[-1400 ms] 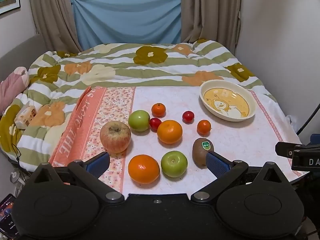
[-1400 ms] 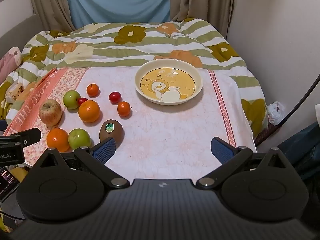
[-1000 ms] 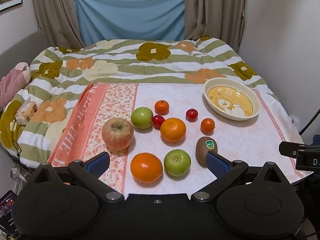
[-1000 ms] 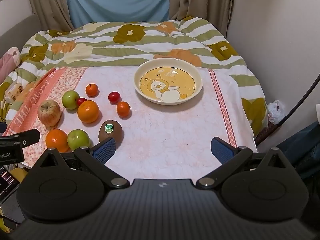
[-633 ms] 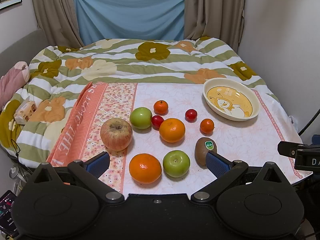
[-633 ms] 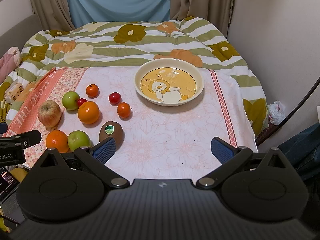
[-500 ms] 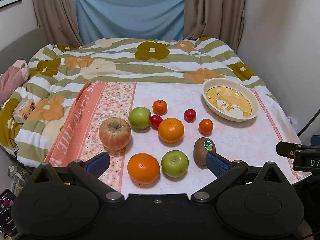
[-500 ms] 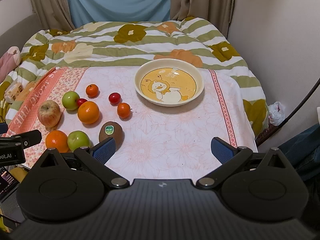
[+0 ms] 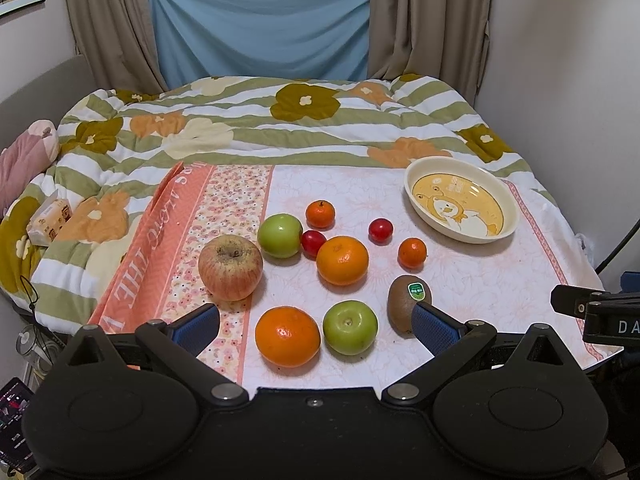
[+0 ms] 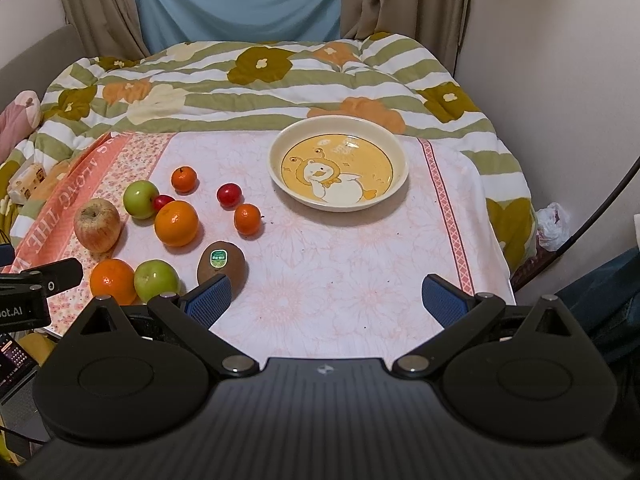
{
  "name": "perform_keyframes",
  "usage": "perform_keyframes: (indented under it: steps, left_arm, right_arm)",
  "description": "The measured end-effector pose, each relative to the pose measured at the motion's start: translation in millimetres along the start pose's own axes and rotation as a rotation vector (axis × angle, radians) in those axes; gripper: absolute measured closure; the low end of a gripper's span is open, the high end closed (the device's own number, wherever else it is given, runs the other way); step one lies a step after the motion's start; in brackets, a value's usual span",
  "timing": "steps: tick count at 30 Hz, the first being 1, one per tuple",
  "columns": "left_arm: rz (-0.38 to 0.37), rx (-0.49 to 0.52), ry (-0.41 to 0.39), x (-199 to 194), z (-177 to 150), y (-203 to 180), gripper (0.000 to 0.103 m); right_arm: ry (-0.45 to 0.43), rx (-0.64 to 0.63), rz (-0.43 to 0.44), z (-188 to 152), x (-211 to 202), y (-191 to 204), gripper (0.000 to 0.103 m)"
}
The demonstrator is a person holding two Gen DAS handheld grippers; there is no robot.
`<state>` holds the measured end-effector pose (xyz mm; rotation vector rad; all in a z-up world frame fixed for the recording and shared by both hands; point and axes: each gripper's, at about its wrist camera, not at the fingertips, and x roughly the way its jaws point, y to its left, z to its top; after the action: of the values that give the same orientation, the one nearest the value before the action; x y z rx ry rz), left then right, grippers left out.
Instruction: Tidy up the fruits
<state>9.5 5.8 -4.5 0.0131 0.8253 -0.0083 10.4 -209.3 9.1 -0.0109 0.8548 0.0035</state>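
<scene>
My left tongs [image 9: 315, 326] and right tongs [image 10: 326, 298] both gape wide, empty; ten fruits lie scattered left of duck bowl [image 10: 338, 163] on desk [image 10: 340, 264].

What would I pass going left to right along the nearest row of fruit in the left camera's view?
Large orange → green apple → kiwi with a sticker, partly behind the left gripper's fingertip.
</scene>
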Motion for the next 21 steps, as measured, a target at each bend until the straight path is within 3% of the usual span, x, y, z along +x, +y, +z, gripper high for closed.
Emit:
perform_keyframes:
  steps: [21]
  left_arm:
    - [0.0,0.003,-0.009,-5.6,-2.5,-0.2,0.0]
  right_arm:
    - [-0.004,0.002,0.006,-0.9,-1.4,0.3,0.0]
